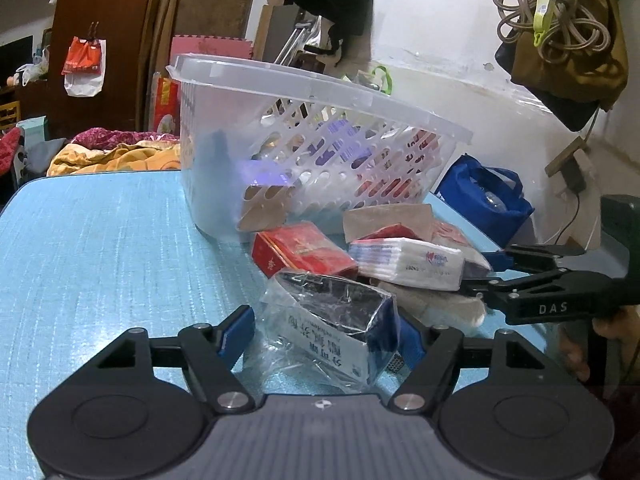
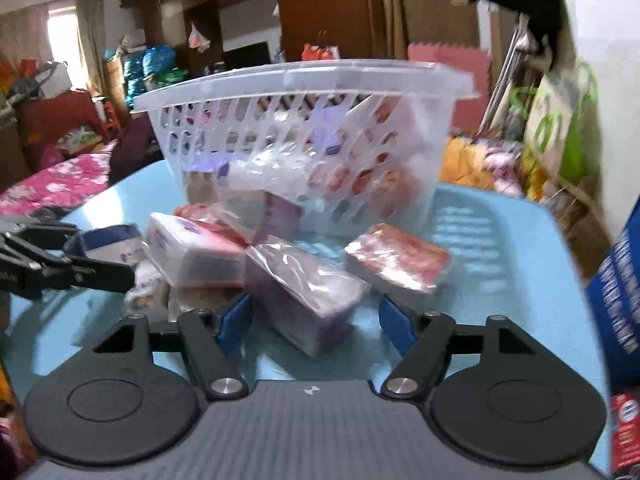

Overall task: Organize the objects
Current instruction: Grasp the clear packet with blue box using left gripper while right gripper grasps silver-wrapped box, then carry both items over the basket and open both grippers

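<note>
On the blue surface [image 1: 100, 240], the left gripper [image 1: 326, 332] was set with its jaws apart around a wrapped blue-and-white box [image 1: 332, 332], not yet clamped, apparently for loading into the white basket [image 1: 320, 92] beyond. Further right, a purple wrapped packet [image 2: 308, 300] was bracketed by the right gripper [image 2: 316, 320], likewise spread open.

One slotted plastic basket [image 1: 320, 128] stands on the bench [image 1: 100, 240]. Outside it lie one blue-and-white box in clear wrap [image 1: 336, 332], one red box [image 1: 300, 252], and one white tissue pack [image 1: 408, 264]; perhaps three more wrapped packs are heaped behind, hard to separate. Two grippers show.
</note>
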